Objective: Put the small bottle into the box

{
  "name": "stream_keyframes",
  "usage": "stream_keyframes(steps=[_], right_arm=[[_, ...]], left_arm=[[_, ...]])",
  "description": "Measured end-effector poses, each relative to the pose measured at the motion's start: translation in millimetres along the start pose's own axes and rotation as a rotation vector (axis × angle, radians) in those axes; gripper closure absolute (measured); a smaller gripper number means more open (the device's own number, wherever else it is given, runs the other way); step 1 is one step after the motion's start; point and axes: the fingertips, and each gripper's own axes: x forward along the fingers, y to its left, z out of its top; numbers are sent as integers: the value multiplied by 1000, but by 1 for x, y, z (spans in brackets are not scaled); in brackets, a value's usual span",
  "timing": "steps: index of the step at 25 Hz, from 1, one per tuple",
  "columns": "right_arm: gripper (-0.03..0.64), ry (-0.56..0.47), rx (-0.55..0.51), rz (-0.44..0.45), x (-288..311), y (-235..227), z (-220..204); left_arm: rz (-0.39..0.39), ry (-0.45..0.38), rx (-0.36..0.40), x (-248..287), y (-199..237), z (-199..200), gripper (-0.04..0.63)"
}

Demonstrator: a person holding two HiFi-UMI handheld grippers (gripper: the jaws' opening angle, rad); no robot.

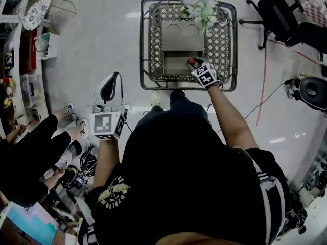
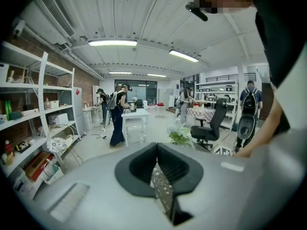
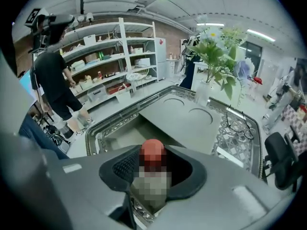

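Note:
The small bottle (image 1: 191, 62), red-capped, is held upright in my right gripper (image 1: 194, 65), which is shut on it. In the right gripper view the bottle (image 3: 153, 153) stands between the dark pads, its lower part blurred. It hangs over the near, open part of the grey box (image 1: 182, 49), which sits on a metal lattice table (image 1: 146, 45). The box's far half is a lid with two round recesses (image 3: 184, 115). My left gripper (image 1: 109, 86) is off to the left above the floor, away from the table. It is shut, with nothing in it.
A vase of white flowers (image 1: 200, 6) stands at the table's far edge, and glasses (image 3: 240, 126) lie on the lattice. An office chair (image 1: 278, 14) is at the right, a red cable (image 1: 263, 80) crosses the floor, and shelves (image 1: 20, 60) and people's legs (image 1: 51, 131) are at the left.

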Motion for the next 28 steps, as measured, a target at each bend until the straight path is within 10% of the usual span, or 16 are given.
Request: stream_keyframes(steps=[10,20,24,28], right_arm=[[420,-53,105,-83,-10,-3,-10],[402,-568,194,-251,-222,22,103],[588,-740,176,-374,-318,42,141],[609,-861,202,-463,-387,63,170]], left_arm=[[-40,-27,39,-8,1,5,595],[-105,-135,11,-16,4,28,595],[-147,-219,17,-27,-4,55,595],[-184,-282,4,-42,-8,72,595]])
